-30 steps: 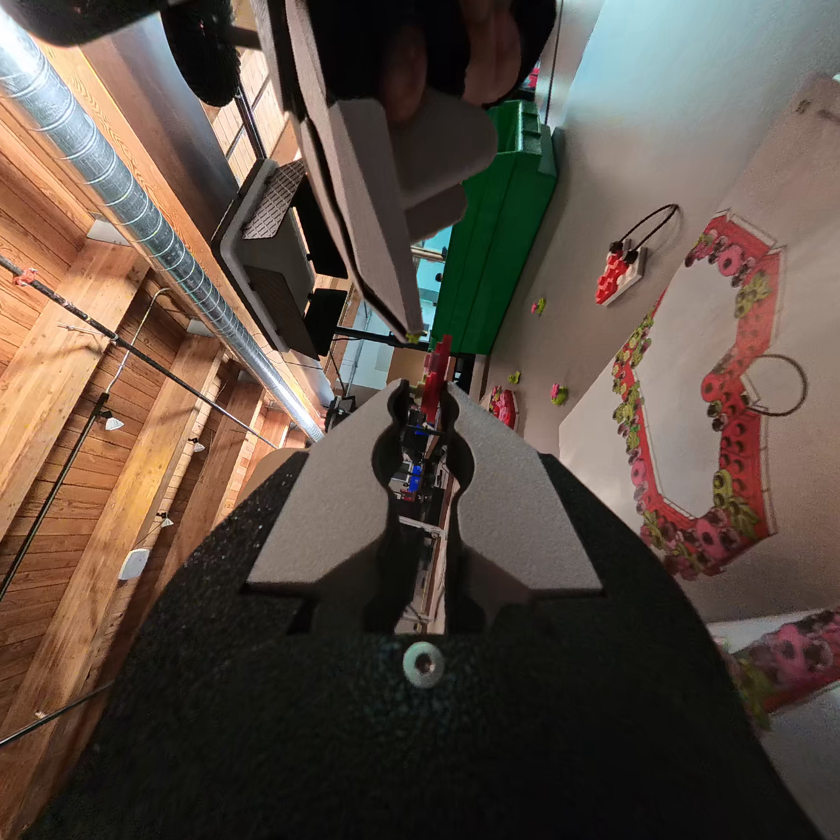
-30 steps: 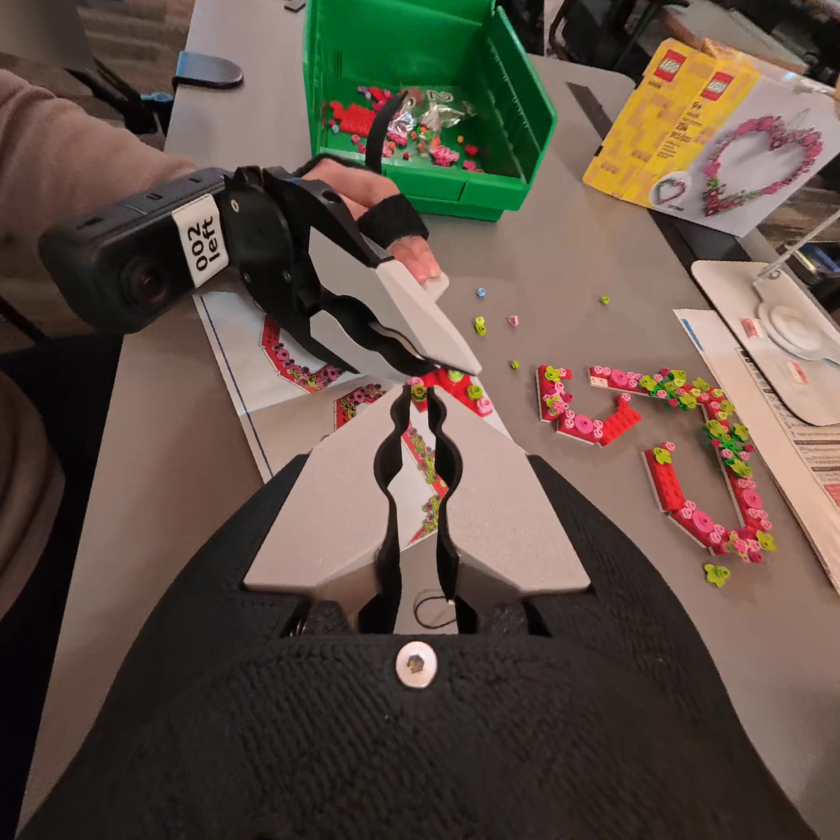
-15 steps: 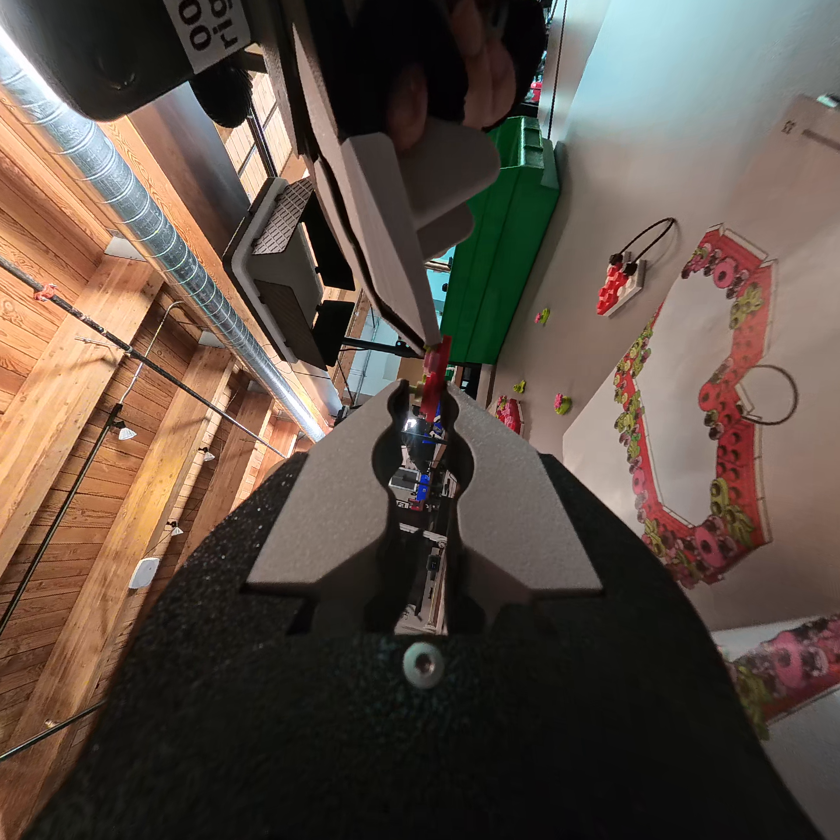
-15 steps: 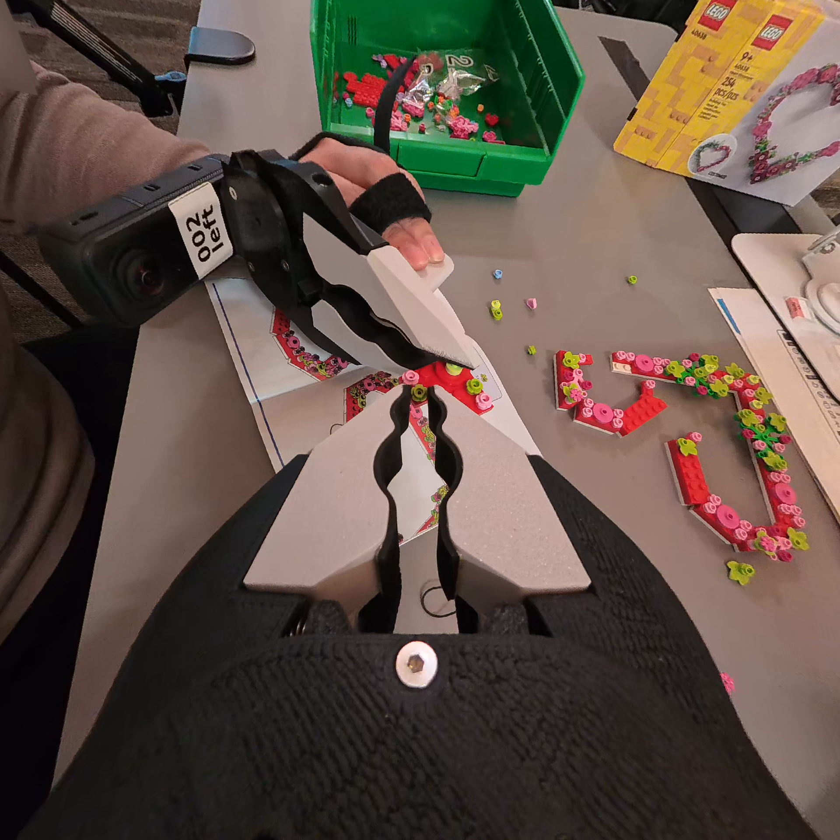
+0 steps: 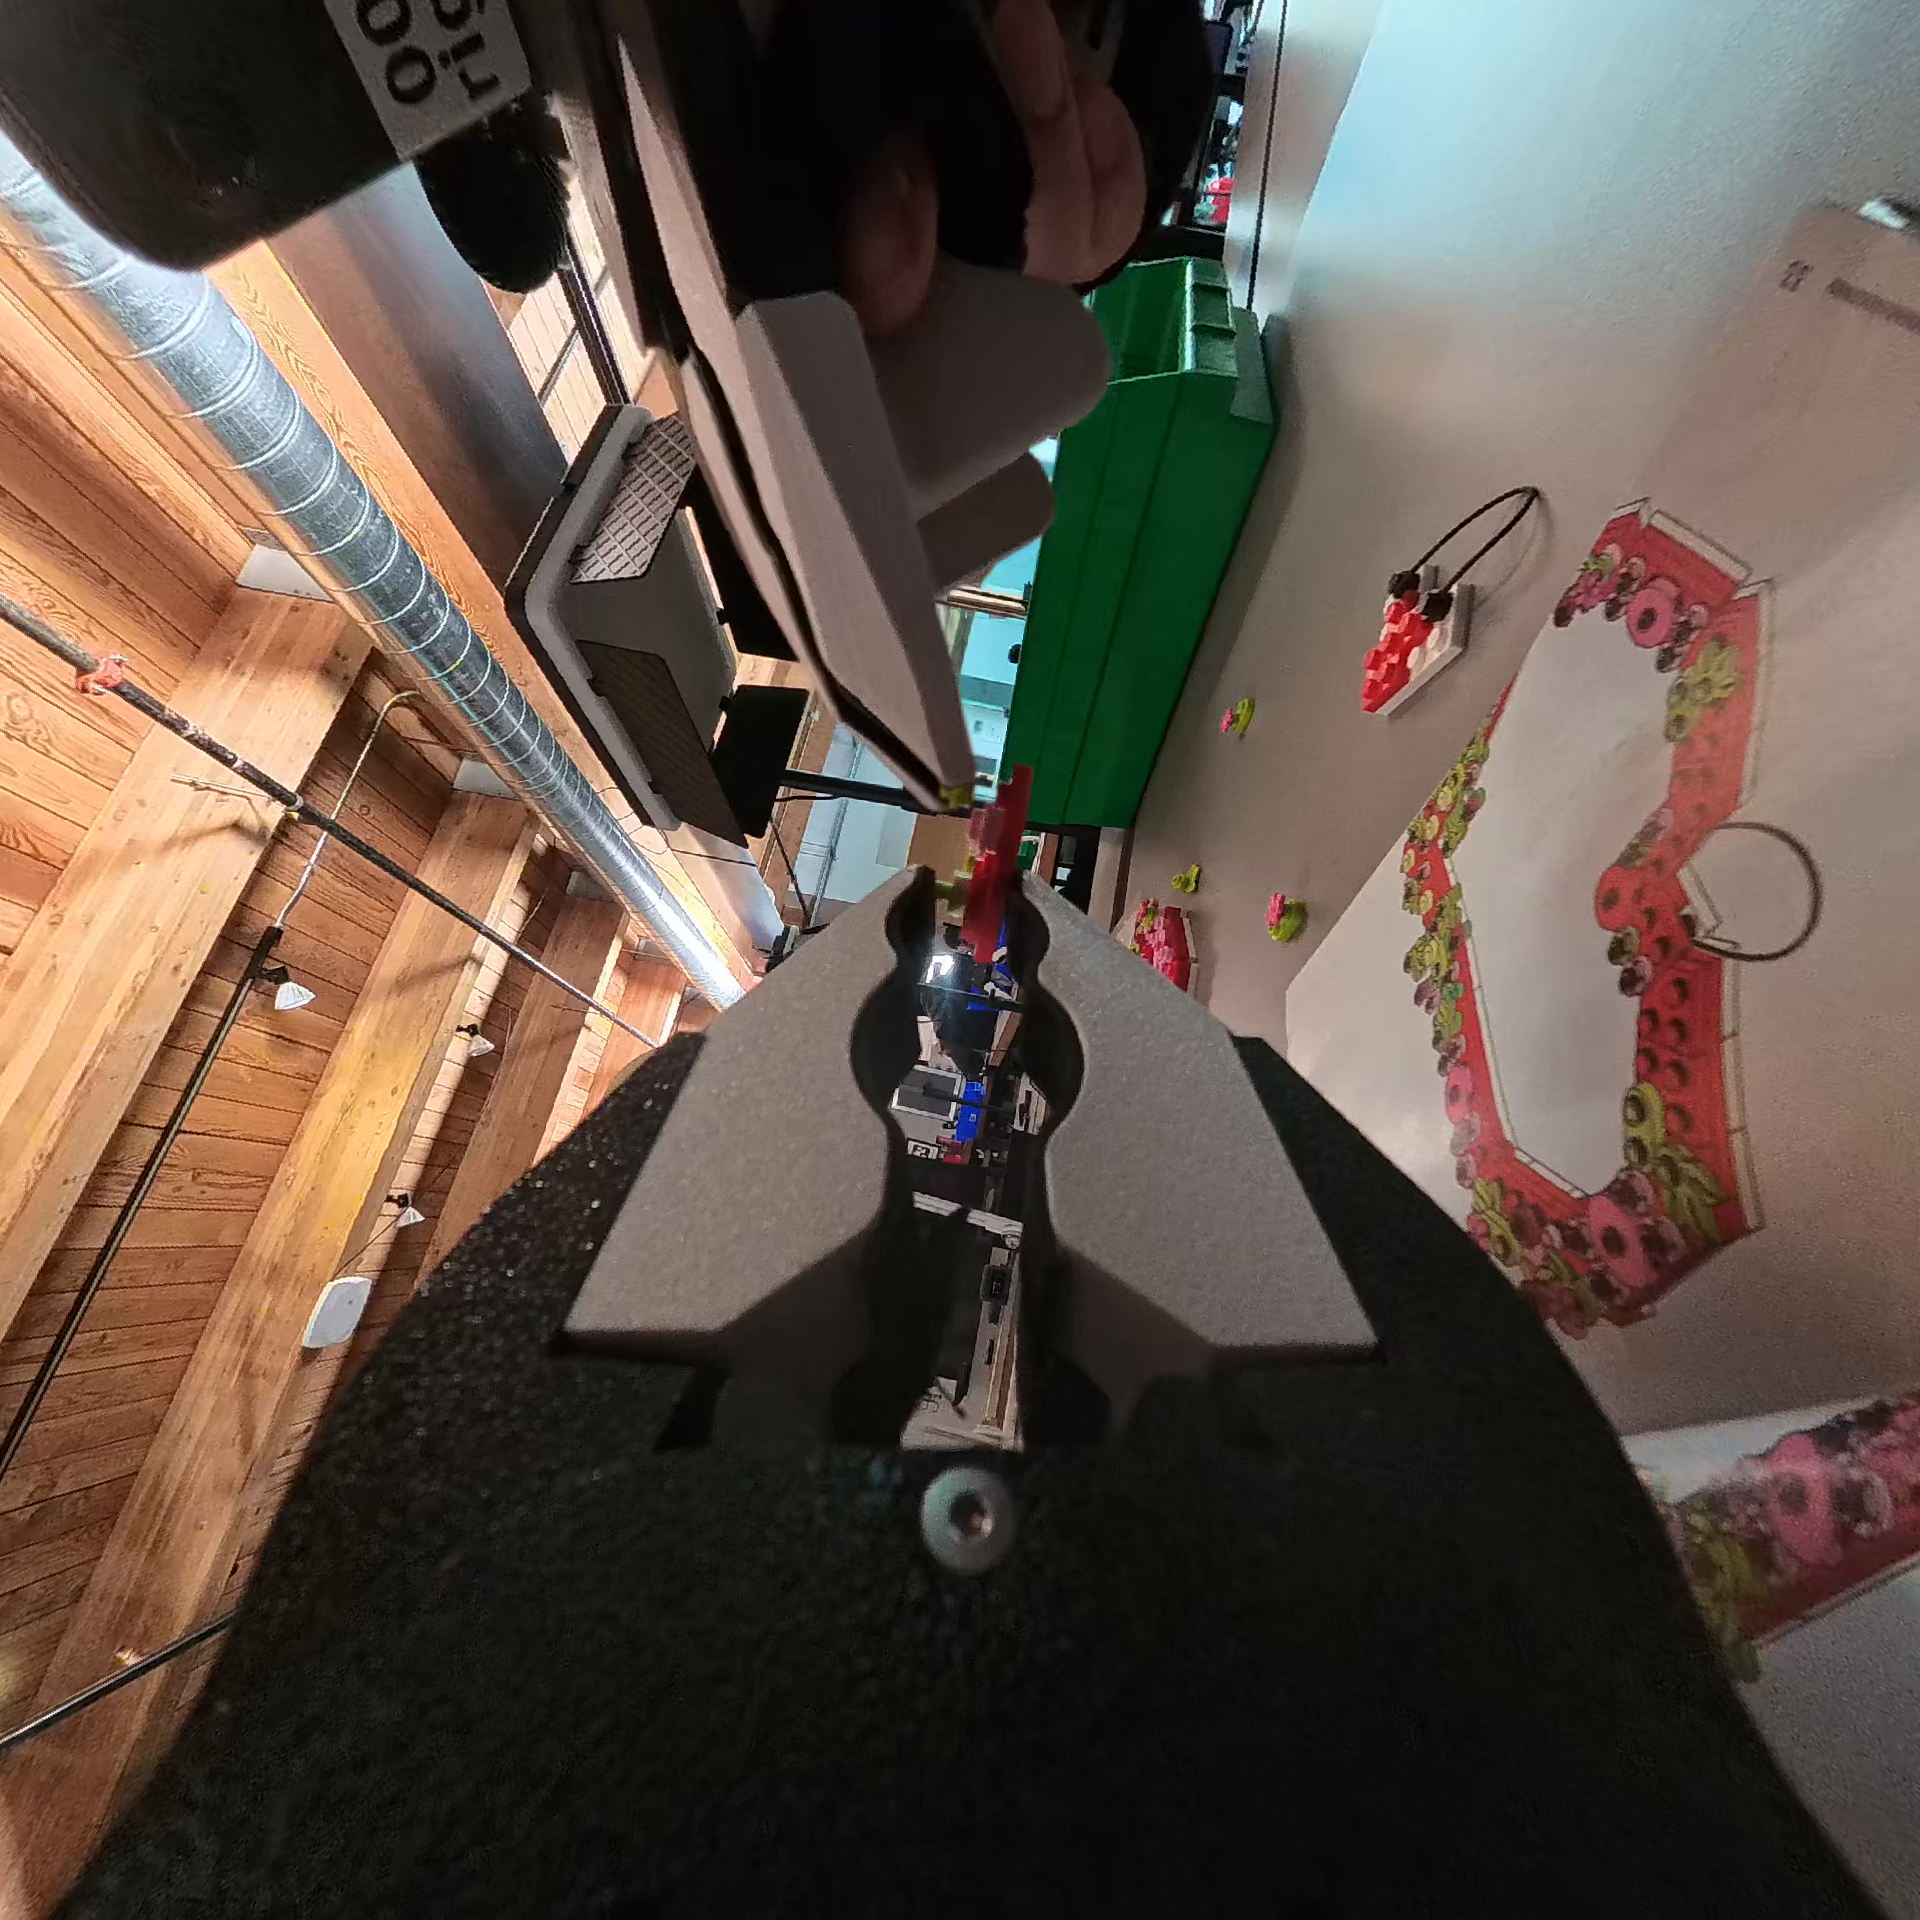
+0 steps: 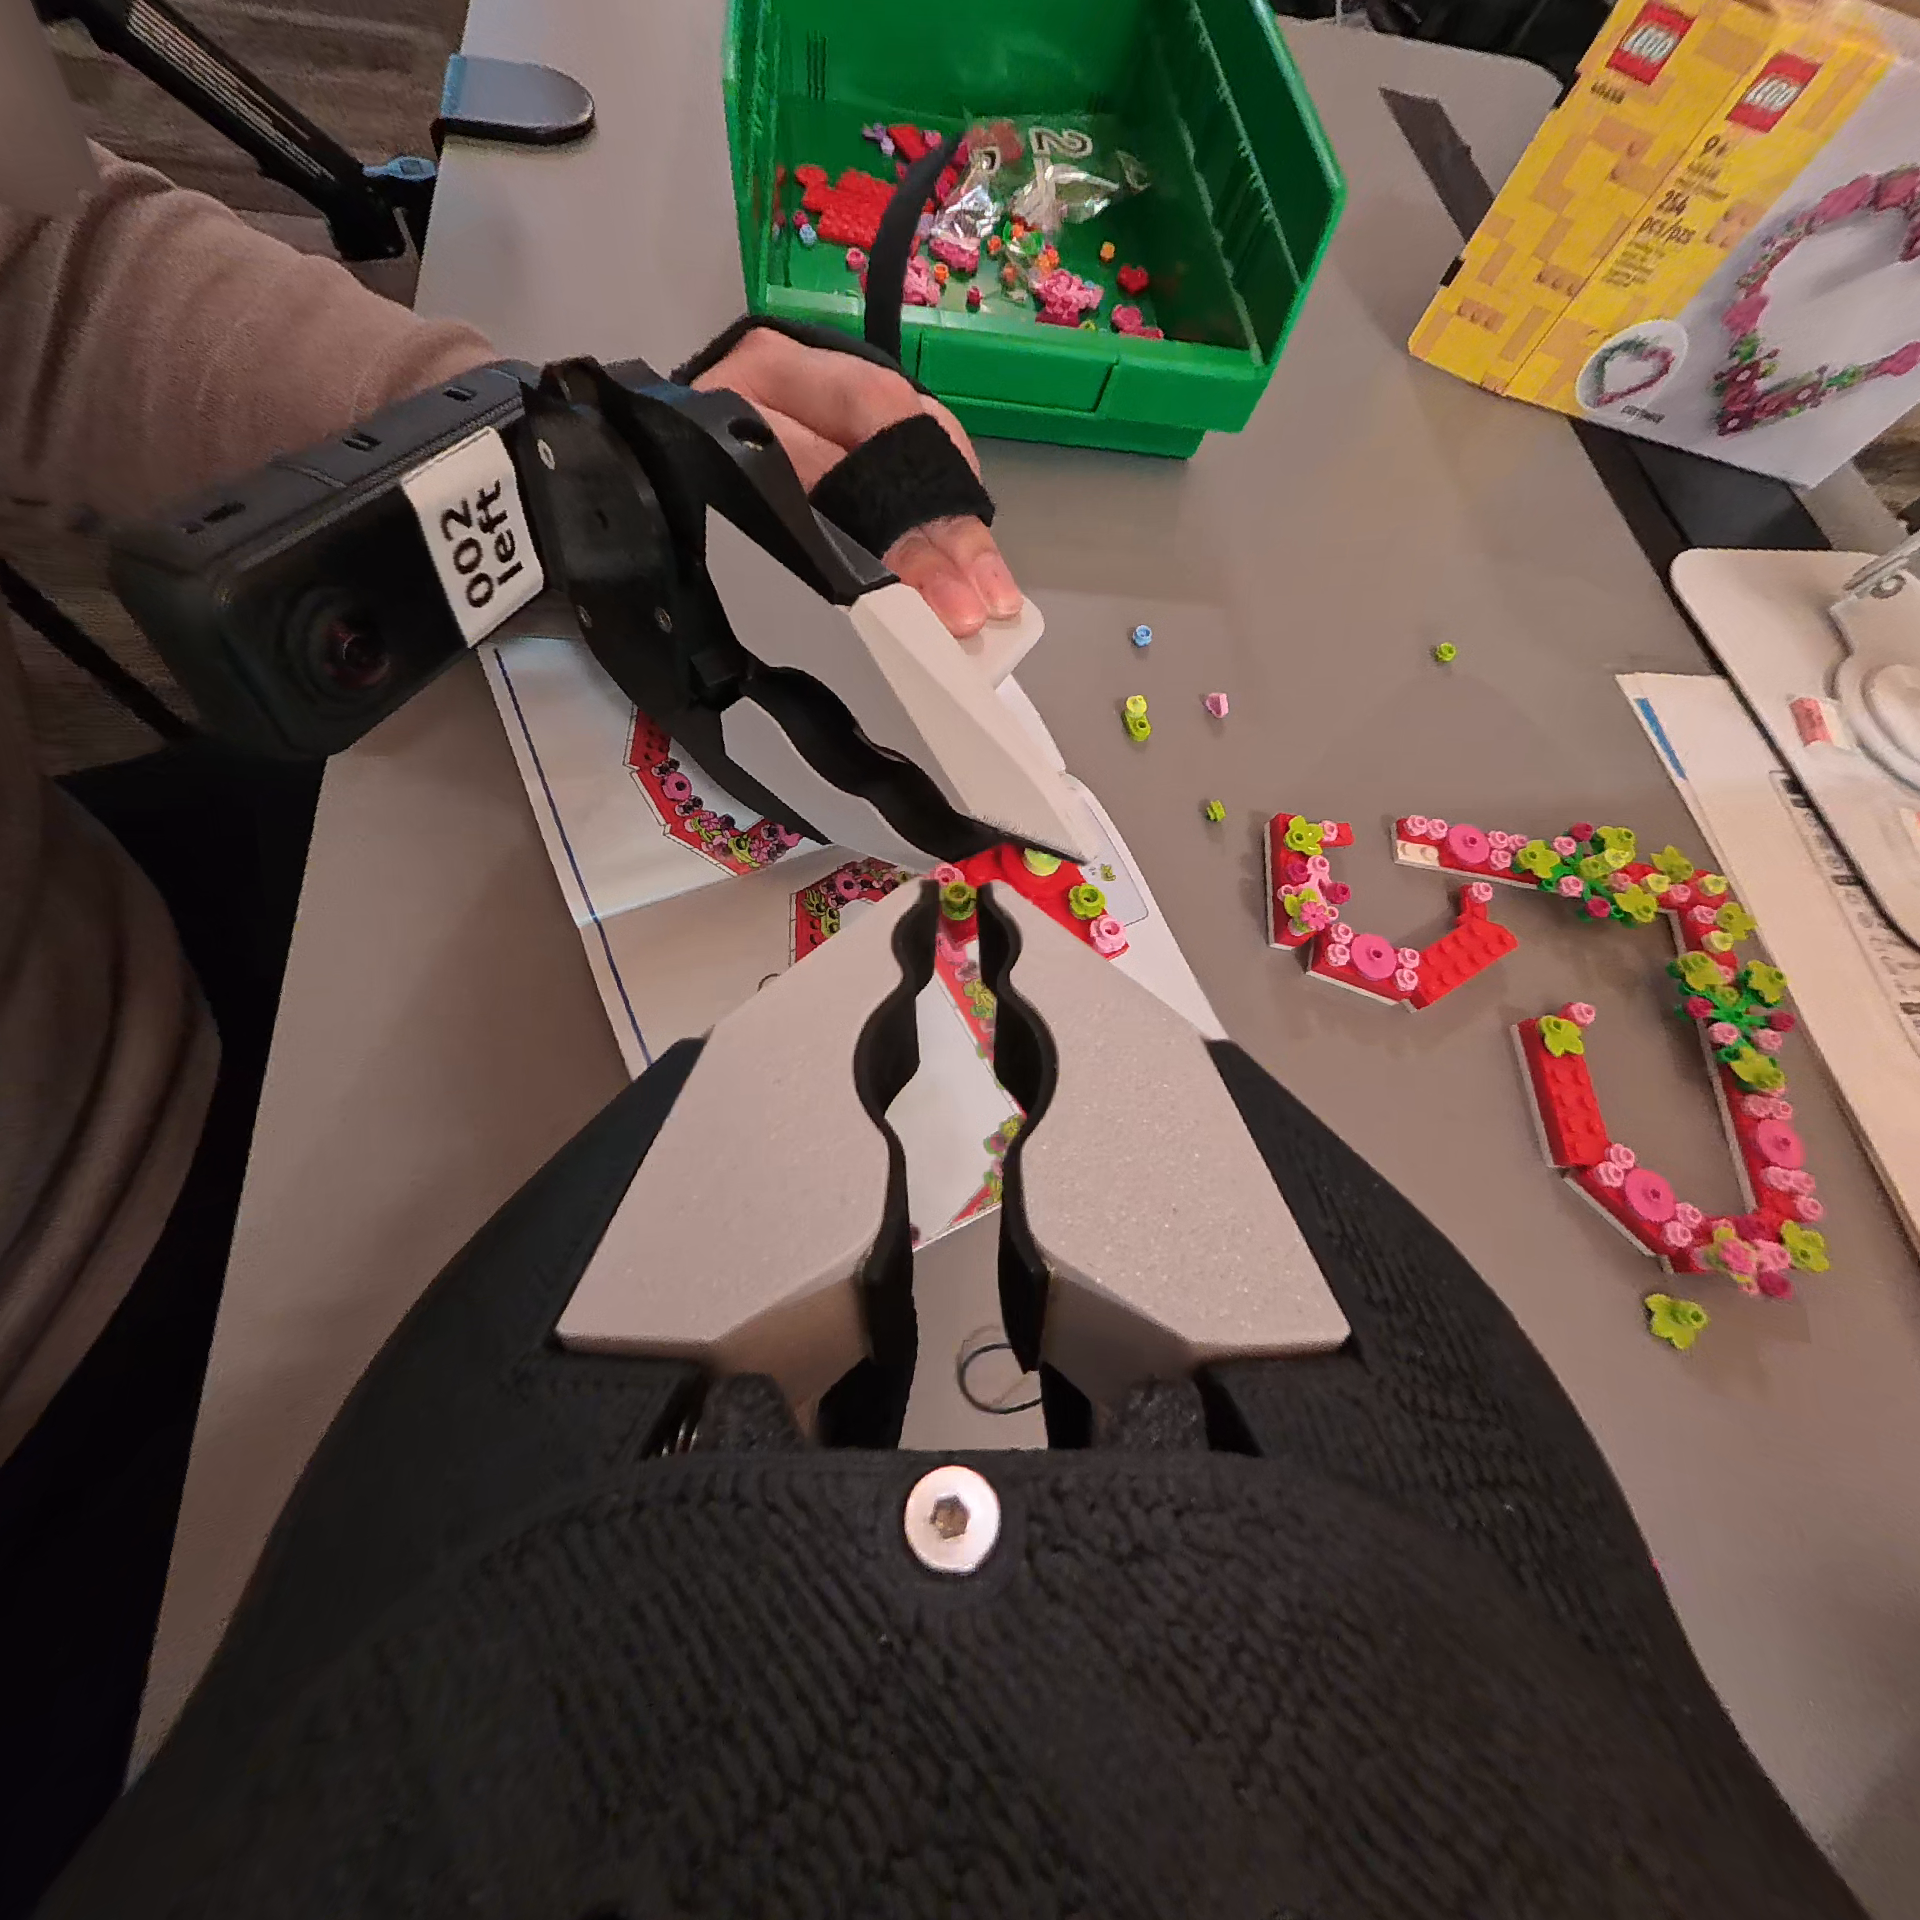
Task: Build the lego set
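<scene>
Now the left tool [image 6: 1049, 847] grips a red plate section [image 6: 1023, 883] (held aloft); the right tool [image 6: 951, 899], pinching a lime flower stud [image 6: 956, 896], needs aligning and pressing down.

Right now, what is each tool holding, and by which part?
Left tool clamps the red lego section by its edge, held above the table. Right tool pinches a small lime flower piece at its fingertips, beside that section.

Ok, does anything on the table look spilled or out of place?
Mostly tidy. A few tiny loose pieces lie scattered on the grey table between the green bin and the heart segments, including a lime flower off by itself at the near end. Nothing looks damaged.
</scene>
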